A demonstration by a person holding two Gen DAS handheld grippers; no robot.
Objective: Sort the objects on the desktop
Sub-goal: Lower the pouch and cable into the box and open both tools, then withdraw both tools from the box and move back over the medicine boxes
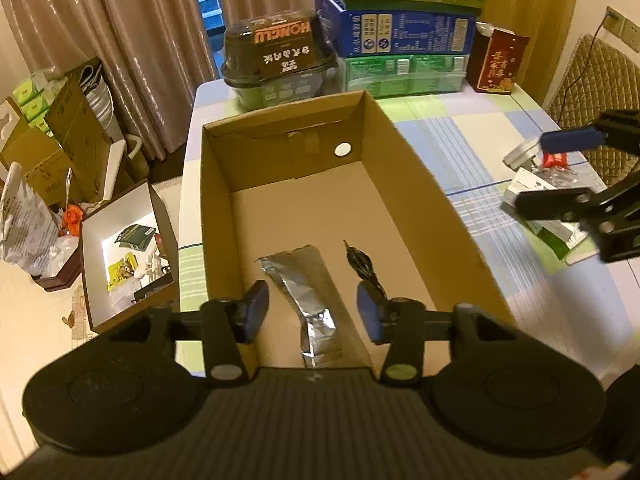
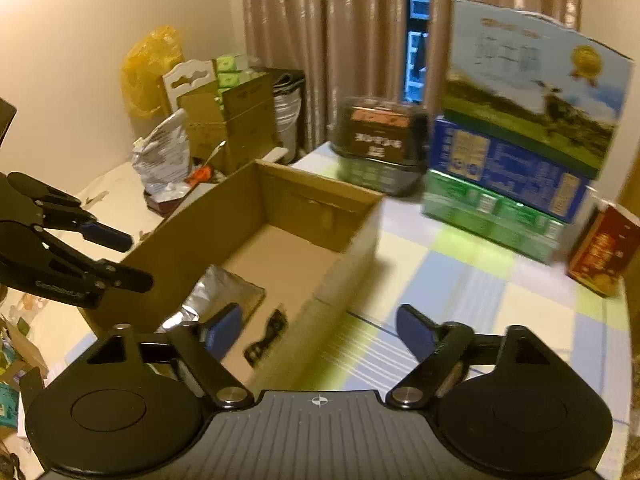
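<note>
An open cardboard box (image 1: 420,200) sits on the checked tablecloth; it also shows in the right wrist view (image 2: 192,240). Inside lie a silver foil pouch (image 1: 308,292) and a small black cable-like item (image 1: 362,266); the pouch (image 2: 224,292) and the black item (image 2: 268,336) also show in the right wrist view. My left gripper (image 1: 312,312) is open and empty above the box's near end. My right gripper (image 2: 320,332) is open and empty over the box's right wall. It also shows in the left wrist view (image 1: 560,168), above small packets (image 1: 536,184) on the table.
Stacked cartons (image 1: 404,36) and a dark tub (image 1: 276,60) stand at the table's far edge, with a red box (image 1: 498,60) at right. Boxes and bags (image 1: 36,216) crowd the floor at left. A padded chair (image 1: 596,92) is at right.
</note>
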